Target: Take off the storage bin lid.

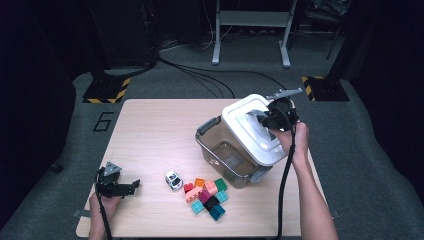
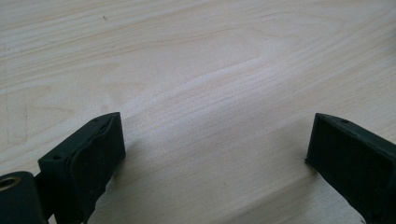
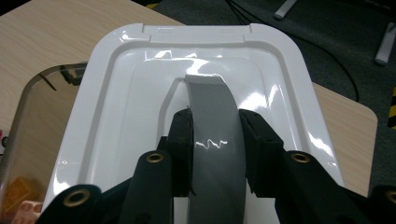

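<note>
A white lid [image 1: 248,131] with a grey handle [image 3: 212,121] is lifted and tilted over the right side of a clear smoky bin [image 1: 225,159]. My right gripper [image 1: 263,119] is shut on that handle, its jaws pressing both sides [image 3: 215,135]. The lid [image 3: 116,107] partly uncovers the bin's open top. A heap of coloured bricks [image 1: 207,196] and a small white toy car [image 1: 173,180] lie in front of the bin. My left gripper [image 1: 131,187] rests open at the table's front left, over bare wood [image 2: 215,154], holding nothing.
The wooden table [image 1: 150,130] has its far left part bare. Beyond its far edge lie cables [image 1: 200,75], yellow-black striped floor plates [image 1: 105,90] and a metal stand's feet [image 1: 250,45]. The bin's grey latch [image 1: 207,126] sticks out at its left end.
</note>
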### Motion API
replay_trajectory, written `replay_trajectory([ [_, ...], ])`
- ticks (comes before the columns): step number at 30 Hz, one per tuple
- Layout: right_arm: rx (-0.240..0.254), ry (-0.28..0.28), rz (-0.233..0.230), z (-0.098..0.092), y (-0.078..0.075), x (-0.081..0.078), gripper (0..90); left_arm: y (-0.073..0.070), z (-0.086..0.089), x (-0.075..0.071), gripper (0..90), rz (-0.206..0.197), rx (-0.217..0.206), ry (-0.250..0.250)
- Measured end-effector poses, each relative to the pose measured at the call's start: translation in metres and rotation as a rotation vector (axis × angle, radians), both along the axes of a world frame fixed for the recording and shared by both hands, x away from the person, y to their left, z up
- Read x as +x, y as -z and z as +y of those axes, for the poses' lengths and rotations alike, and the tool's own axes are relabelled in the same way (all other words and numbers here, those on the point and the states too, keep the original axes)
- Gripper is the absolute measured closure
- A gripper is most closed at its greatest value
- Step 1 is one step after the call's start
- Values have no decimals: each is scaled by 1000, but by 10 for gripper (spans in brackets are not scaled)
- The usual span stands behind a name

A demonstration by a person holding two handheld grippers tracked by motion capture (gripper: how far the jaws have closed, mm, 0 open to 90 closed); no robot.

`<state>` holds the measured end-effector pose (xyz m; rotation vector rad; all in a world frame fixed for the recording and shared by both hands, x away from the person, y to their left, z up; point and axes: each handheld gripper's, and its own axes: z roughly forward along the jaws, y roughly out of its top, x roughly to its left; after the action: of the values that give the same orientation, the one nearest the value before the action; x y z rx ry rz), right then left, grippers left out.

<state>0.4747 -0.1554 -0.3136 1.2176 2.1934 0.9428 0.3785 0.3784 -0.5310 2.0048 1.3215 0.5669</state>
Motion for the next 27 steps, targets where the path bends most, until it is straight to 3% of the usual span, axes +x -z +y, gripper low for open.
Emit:
replay_trajectory([
  [15, 5, 125, 7, -40, 3, 8, 672, 0, 0, 0, 41, 0, 0, 0],
  [27, 6, 244, 8, -74, 17, 13, 672, 0, 0, 0, 41, -1, 0, 0],
])
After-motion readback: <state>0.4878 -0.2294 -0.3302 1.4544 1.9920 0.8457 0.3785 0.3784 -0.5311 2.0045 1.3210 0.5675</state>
